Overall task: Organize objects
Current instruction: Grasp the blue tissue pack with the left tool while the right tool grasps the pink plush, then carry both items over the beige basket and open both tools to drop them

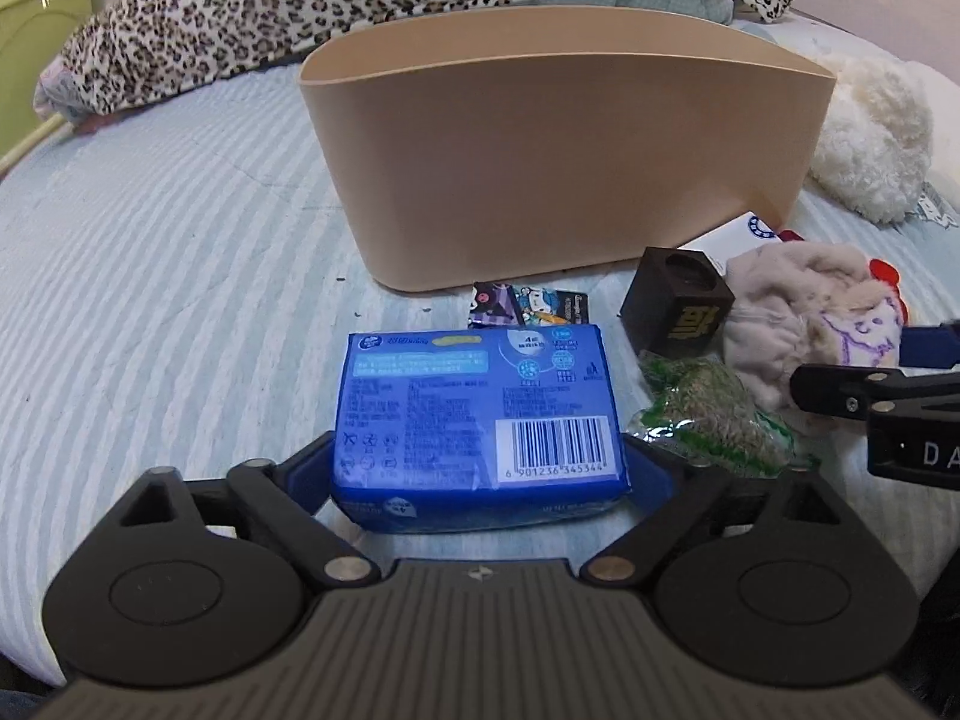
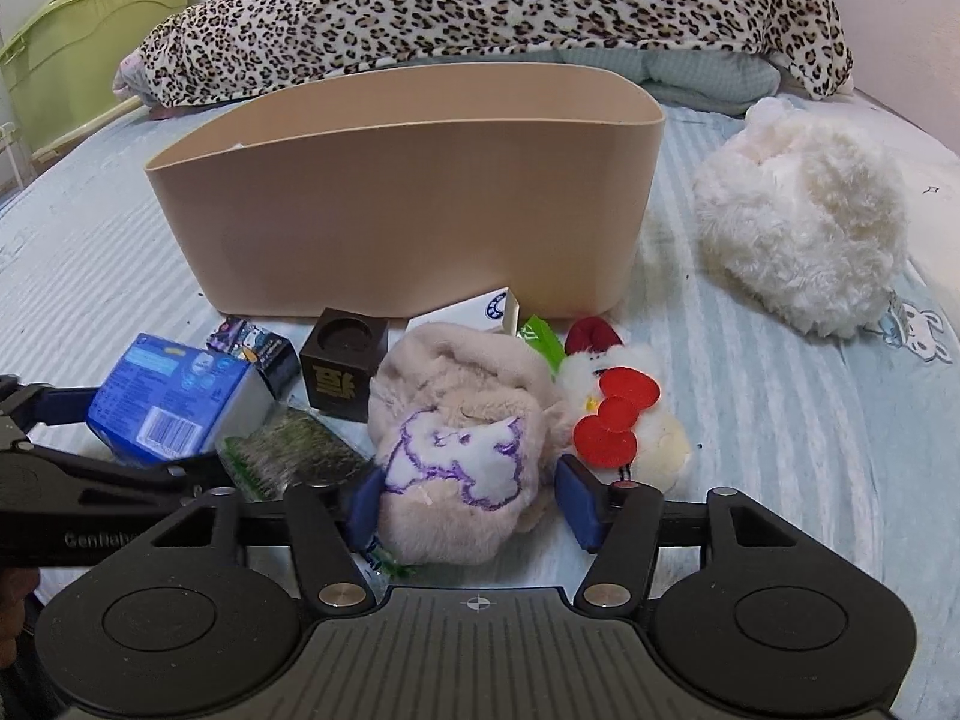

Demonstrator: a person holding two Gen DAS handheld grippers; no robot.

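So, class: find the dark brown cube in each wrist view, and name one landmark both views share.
Left wrist view: the cube sits right of centre, between the blue pack and the beige plush.
Right wrist view: the cube sits left of centre, in front of the bin.
Shared landmark: the tan bin behind it.

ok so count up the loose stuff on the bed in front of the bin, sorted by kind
Plush toys: 3 — beige plush, red-bow plush, white plush
Boxes: 3 — brown cube, white box, card box
Packets: 3 — blue pack, green bag, green packet
Total: 9
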